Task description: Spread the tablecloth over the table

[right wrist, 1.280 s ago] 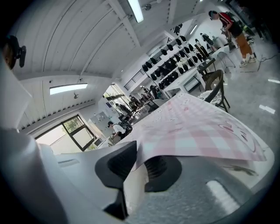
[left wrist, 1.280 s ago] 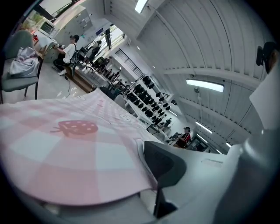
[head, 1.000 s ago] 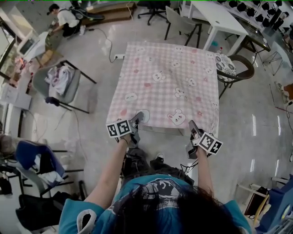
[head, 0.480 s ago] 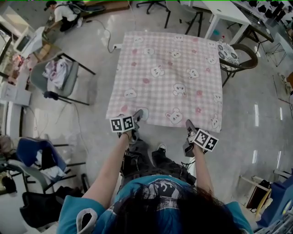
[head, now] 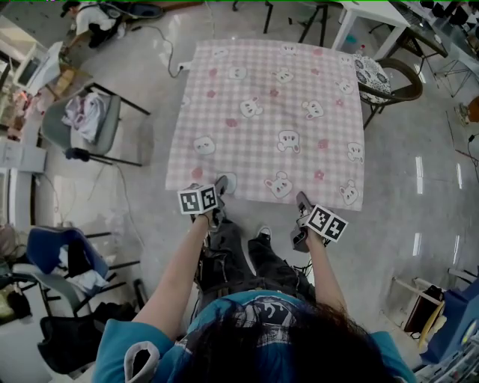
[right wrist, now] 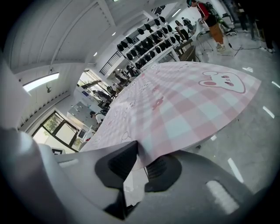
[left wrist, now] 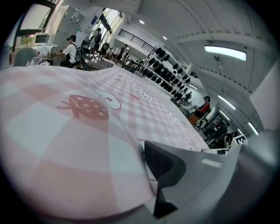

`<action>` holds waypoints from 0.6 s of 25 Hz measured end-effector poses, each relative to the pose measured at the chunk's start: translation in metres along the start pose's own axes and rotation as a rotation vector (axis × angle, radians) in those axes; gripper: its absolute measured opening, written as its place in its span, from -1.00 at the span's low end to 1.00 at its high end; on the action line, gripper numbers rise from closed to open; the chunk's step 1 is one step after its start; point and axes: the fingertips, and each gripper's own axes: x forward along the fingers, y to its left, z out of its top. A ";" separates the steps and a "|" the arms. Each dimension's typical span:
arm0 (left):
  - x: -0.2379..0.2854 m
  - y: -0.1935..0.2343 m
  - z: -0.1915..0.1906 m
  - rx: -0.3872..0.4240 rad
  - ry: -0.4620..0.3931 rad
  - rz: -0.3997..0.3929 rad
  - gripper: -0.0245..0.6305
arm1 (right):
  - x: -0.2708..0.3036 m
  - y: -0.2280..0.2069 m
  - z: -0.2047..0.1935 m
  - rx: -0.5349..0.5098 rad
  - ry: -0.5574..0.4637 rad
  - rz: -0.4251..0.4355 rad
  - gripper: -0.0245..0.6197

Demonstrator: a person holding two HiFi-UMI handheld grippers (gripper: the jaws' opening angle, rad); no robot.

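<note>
The pink checked tablecloth (head: 269, 112) with bunny prints lies flat over the square table, its near edge toward me. My left gripper (head: 220, 184) is shut on the near left part of that edge; in the left gripper view the tablecloth (left wrist: 87, 131) covers one jaw and only the other pad shows, at the gripper (left wrist: 142, 153). My right gripper (head: 301, 199) holds the near right part of the edge. In the right gripper view the tablecloth (right wrist: 188, 105) runs between both pads of the gripper (right wrist: 140, 159), whose jaws are opening slightly.
A grey chair (head: 90, 123) with clothes on it stands left of the table. A chair with a patterned cushion (head: 378, 75) stands at the far right corner, a white table (head: 367, 15) behind it. A blue chair (head: 60, 254) is at my left. A person (head: 86, 15) crouches far left.
Both grippers have sunk with the cloth's near edge. The cloth lies flatter over the table and its near edge hangs lower.
</note>
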 end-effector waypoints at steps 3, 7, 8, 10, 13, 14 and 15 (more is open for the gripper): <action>0.000 0.002 0.005 0.031 -0.002 0.029 -0.74 | 0.006 -0.003 -0.003 0.009 0.000 -0.020 -0.77; -0.004 0.001 0.011 0.077 -0.044 0.082 -0.73 | 0.006 -0.002 -0.003 -0.009 -0.007 -0.005 -0.77; -0.004 0.000 0.012 0.083 -0.056 0.087 -0.71 | 0.005 -0.002 -0.003 -0.015 -0.003 0.002 -0.76; -0.004 -0.001 0.012 0.086 -0.070 0.076 -0.66 | 0.004 0.001 -0.006 -0.041 0.015 0.012 -0.66; -0.009 -0.004 0.011 0.048 -0.063 0.038 -0.26 | 0.000 0.004 -0.010 -0.077 0.053 0.016 -0.53; -0.010 -0.006 0.008 0.025 -0.053 0.026 -0.18 | -0.002 0.005 -0.012 -0.076 0.063 0.019 -0.52; -0.011 -0.008 0.004 0.003 -0.042 0.013 -0.10 | -0.005 0.004 -0.014 -0.074 0.074 0.022 -0.51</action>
